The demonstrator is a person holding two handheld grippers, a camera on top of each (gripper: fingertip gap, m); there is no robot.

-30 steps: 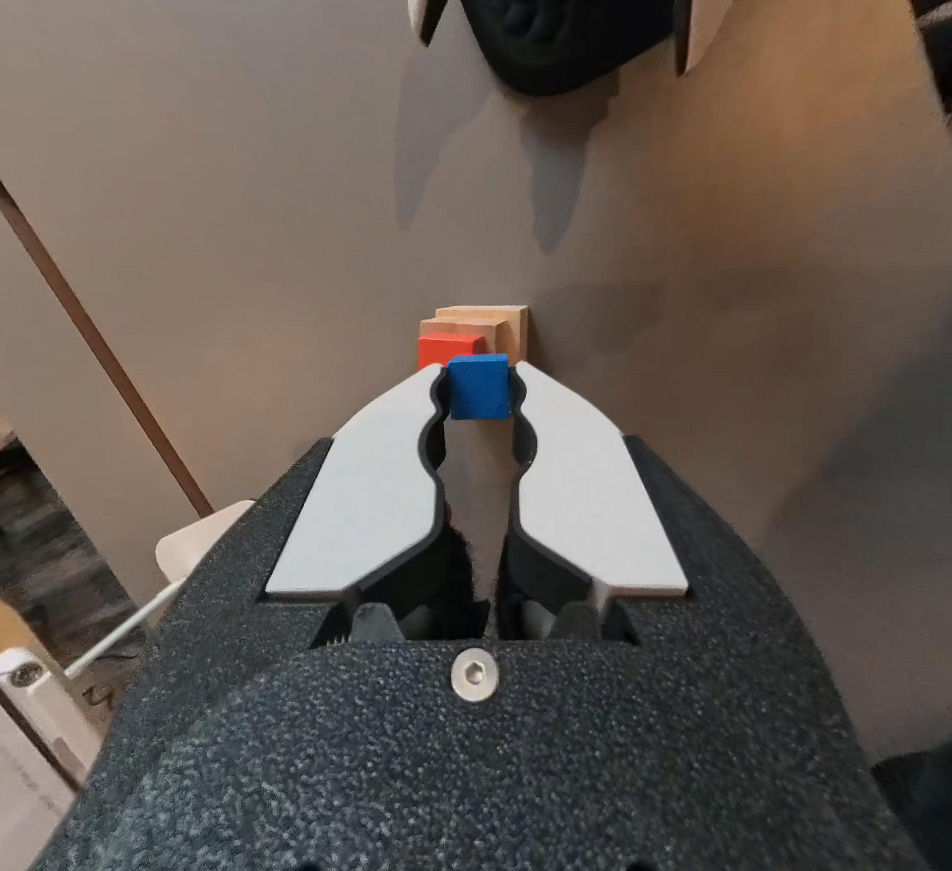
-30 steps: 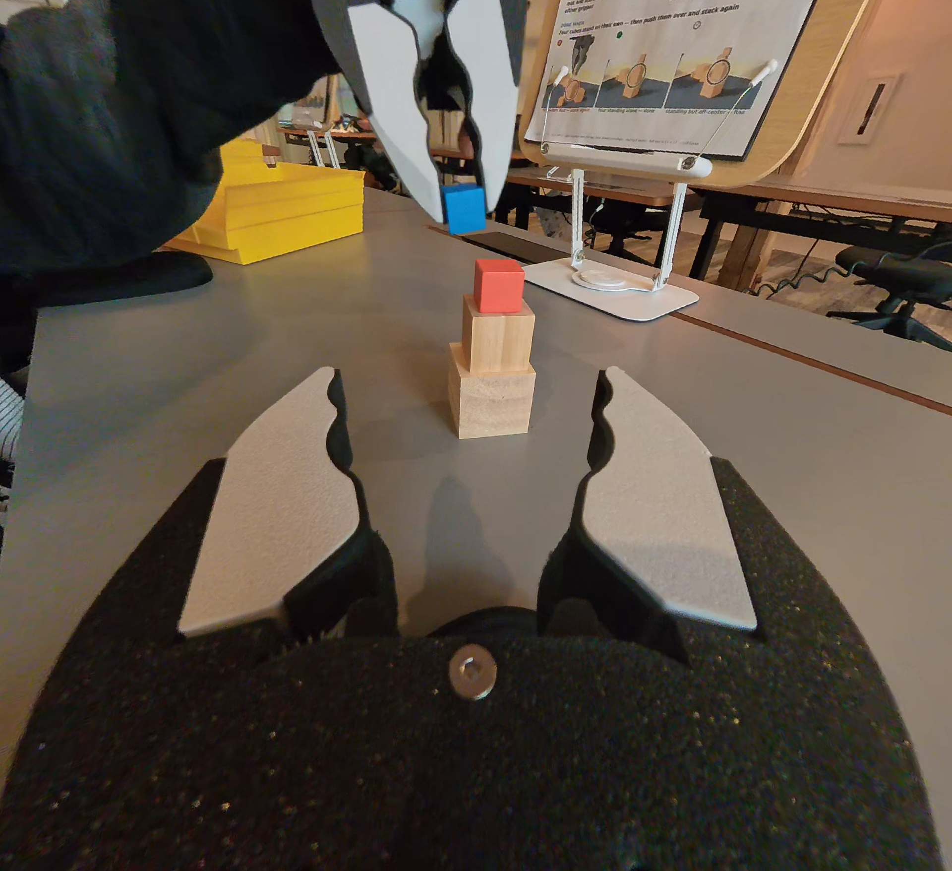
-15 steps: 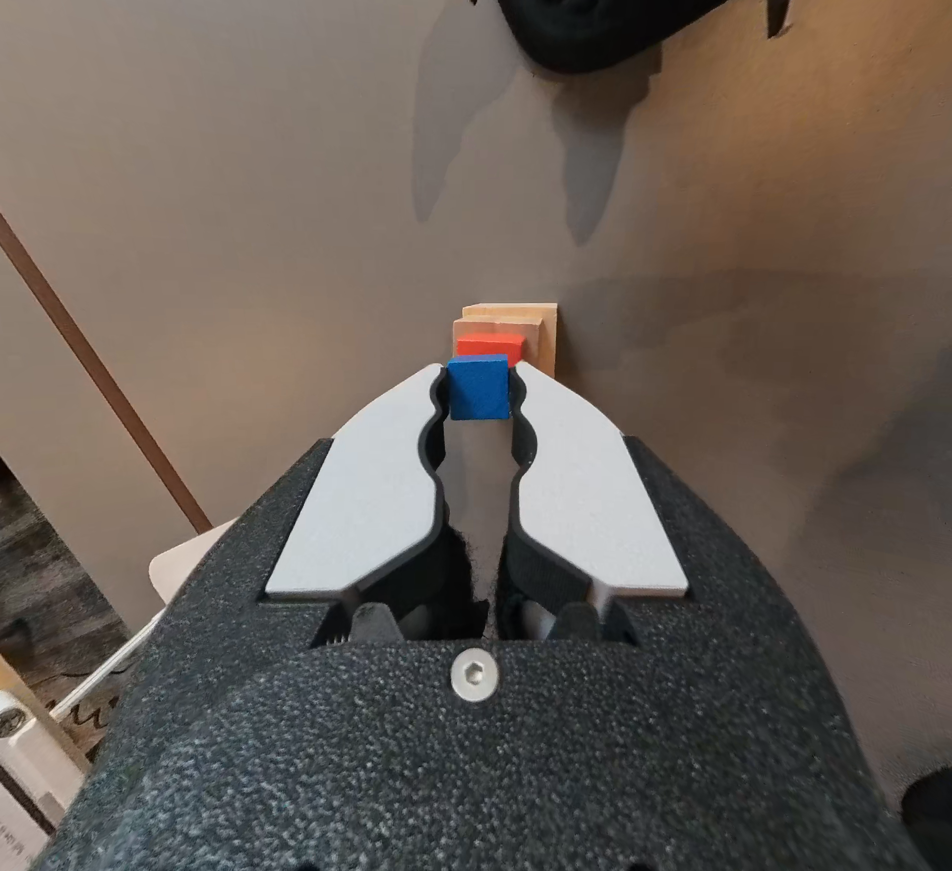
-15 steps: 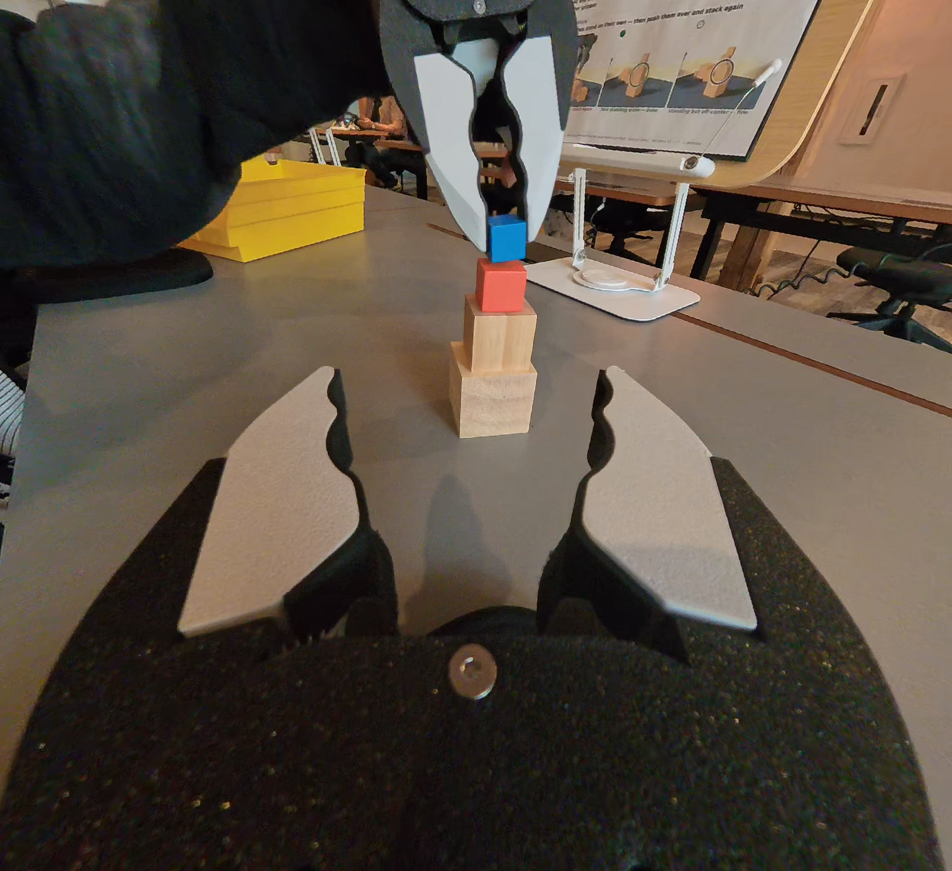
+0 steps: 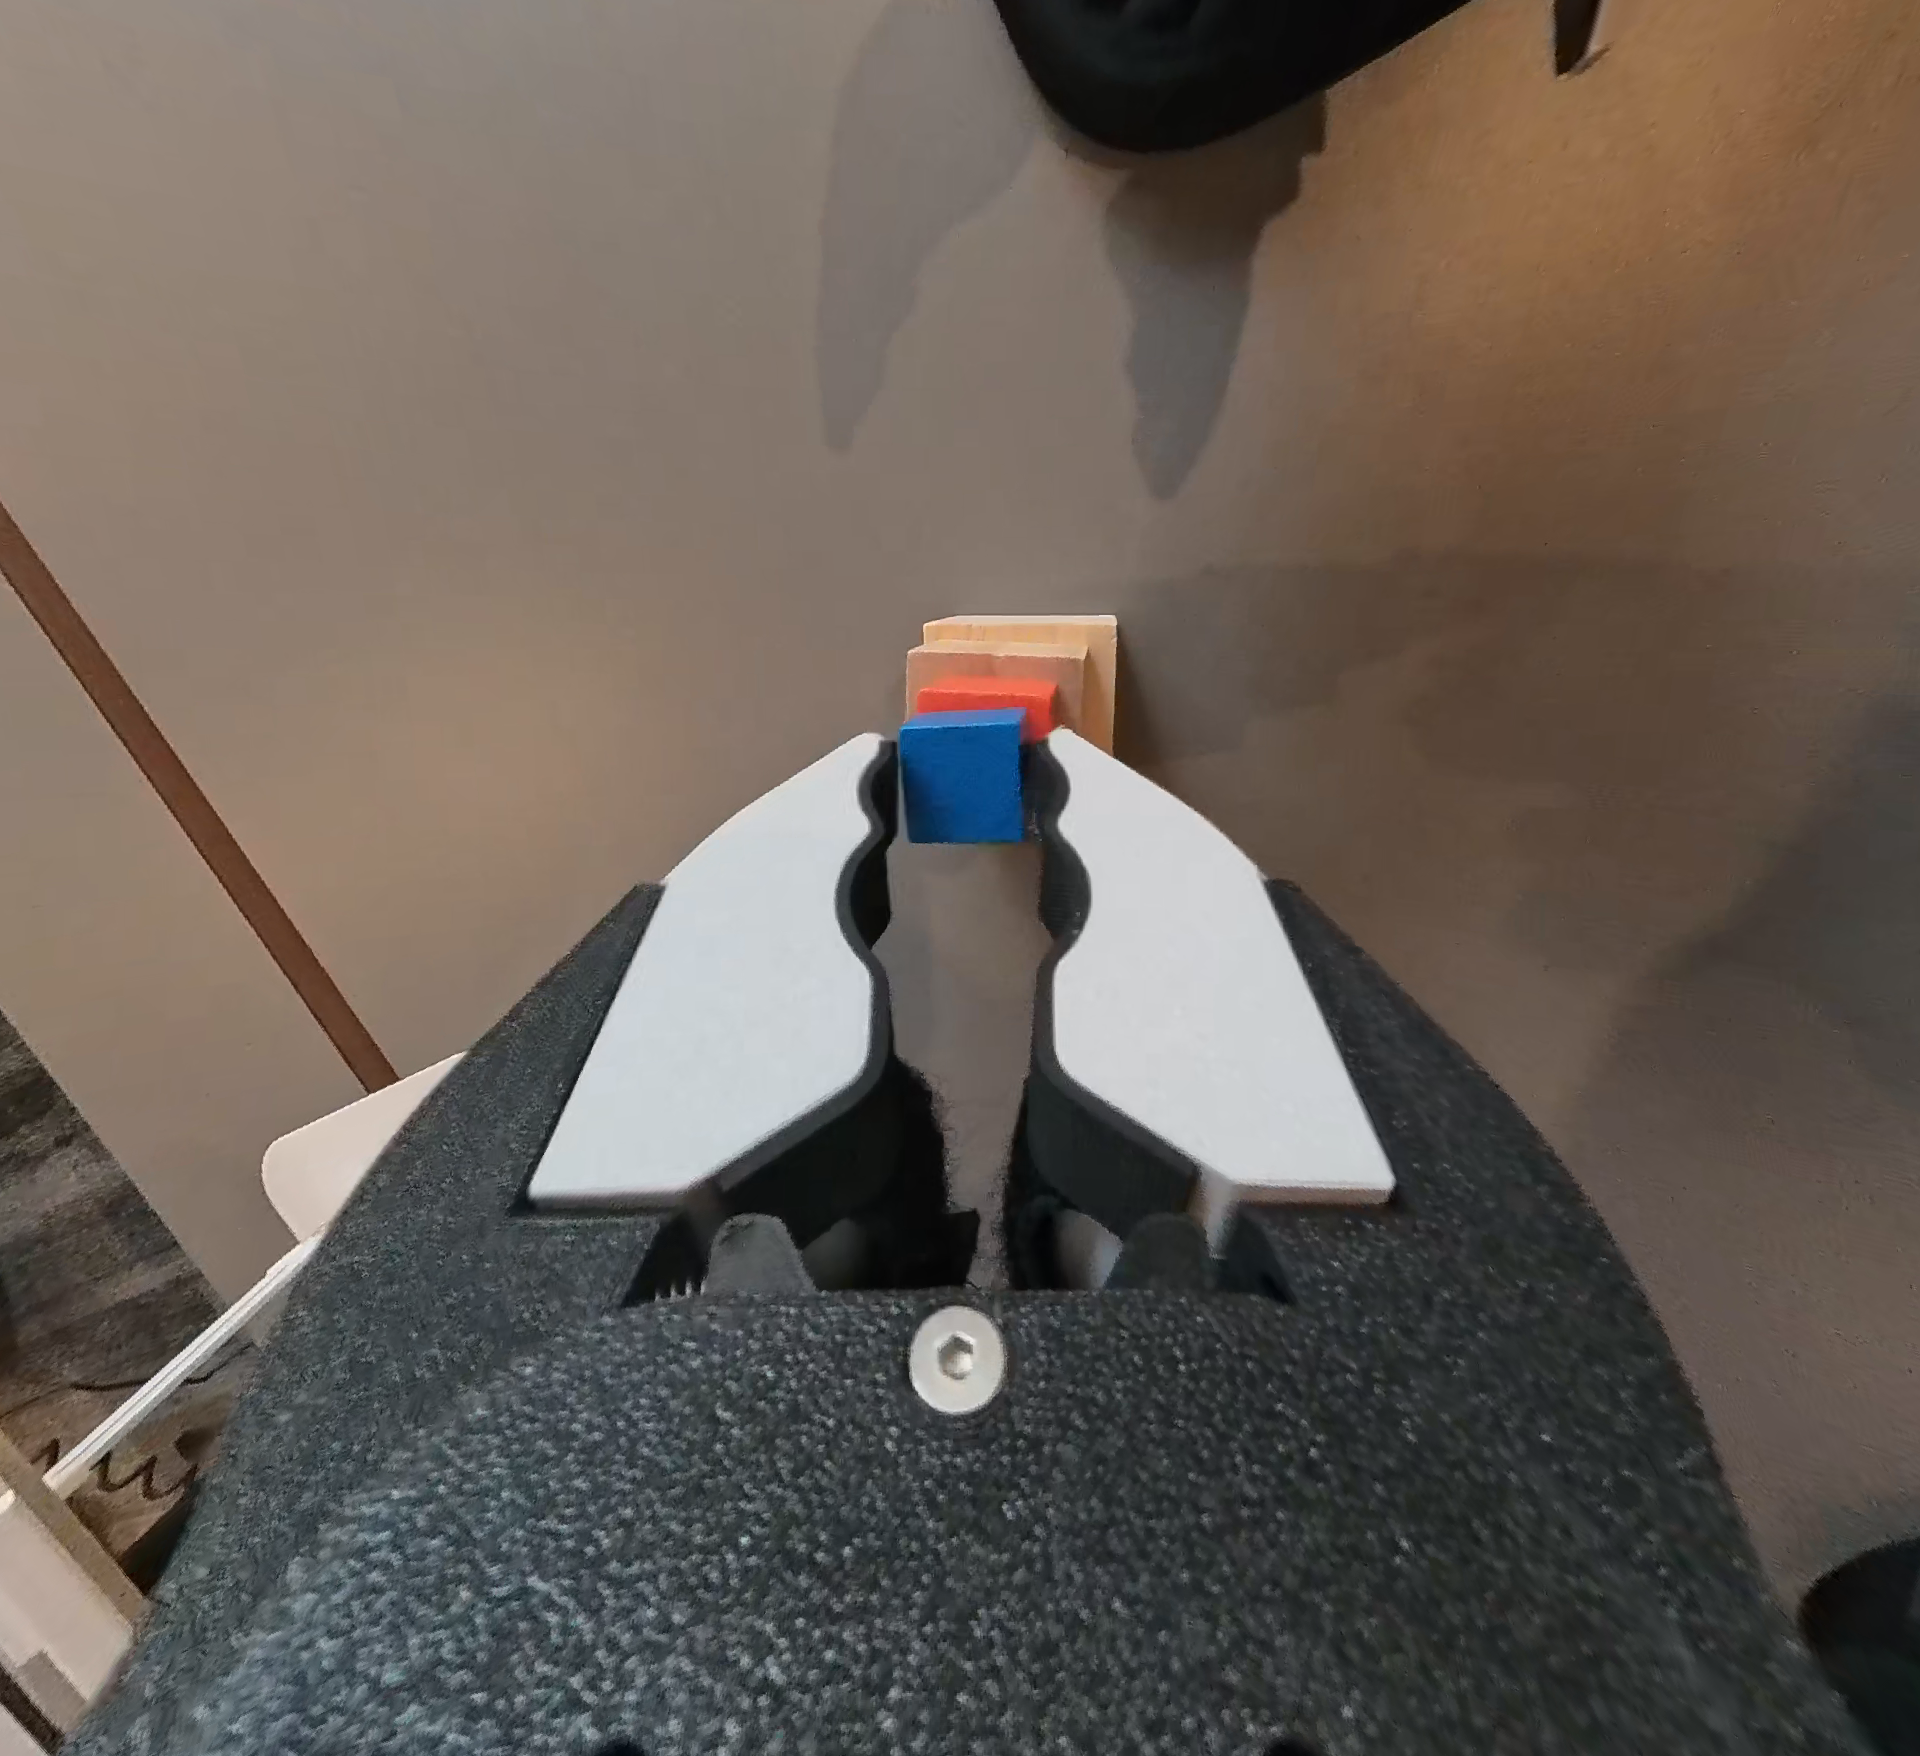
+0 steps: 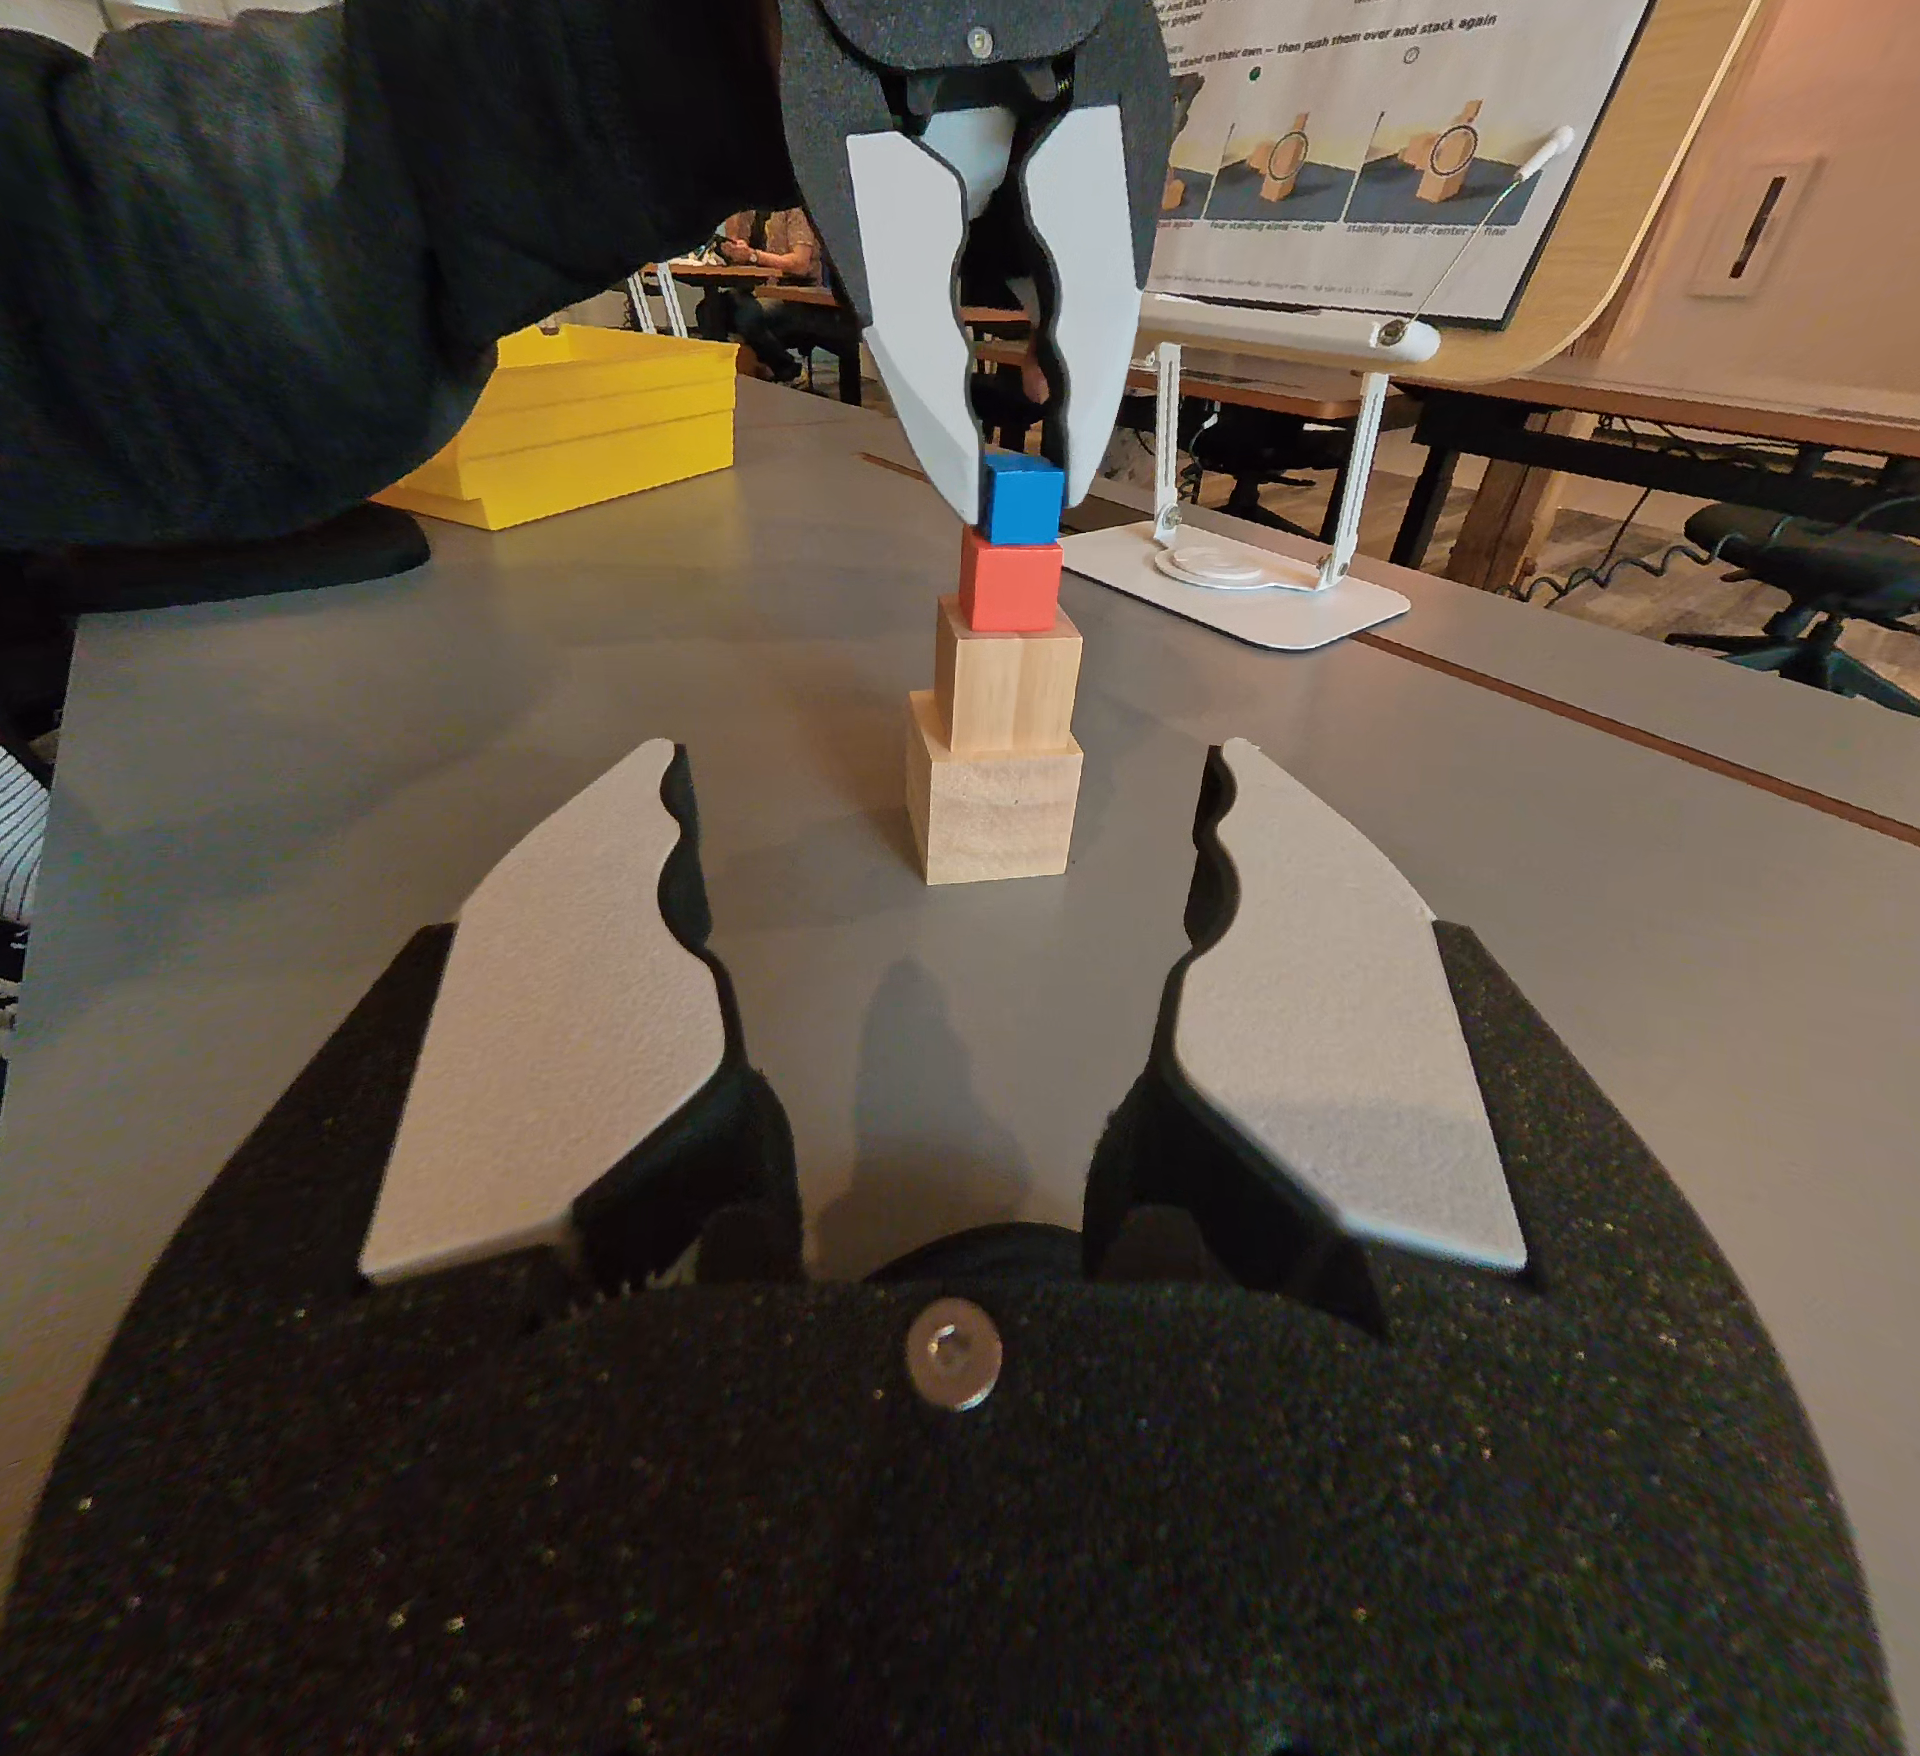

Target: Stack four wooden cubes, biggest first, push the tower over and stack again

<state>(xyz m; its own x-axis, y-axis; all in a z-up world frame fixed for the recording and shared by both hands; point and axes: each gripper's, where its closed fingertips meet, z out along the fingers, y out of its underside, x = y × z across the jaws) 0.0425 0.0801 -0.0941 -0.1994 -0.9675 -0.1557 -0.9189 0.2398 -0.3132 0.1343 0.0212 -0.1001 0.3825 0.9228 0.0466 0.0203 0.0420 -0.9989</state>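
Tower of cubes stands mid-worktop [image 6: 312, 771]: big wood cube [image 6: 992, 813], smaller wood cube [image 6: 1006, 680], red cube [image 6: 1010, 580]. Left gripper [image 6: 1023, 501] points straight down, clamping the blue cube [image 6: 1021, 499] by its sides, its base touching the red cube's top. Right gripper [image 6: 945, 802] waits low before the tower, jaws spread wide, empty. Yellow tray [image 6: 592, 428] lies behind.

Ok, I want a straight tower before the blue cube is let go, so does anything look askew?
Slightly. The upper plain cube sits toward the right edge of the base cube, and the red cube is a little off-centre. The blue cube, between the left gripper's fingers, looks level. Nothing else stands out.
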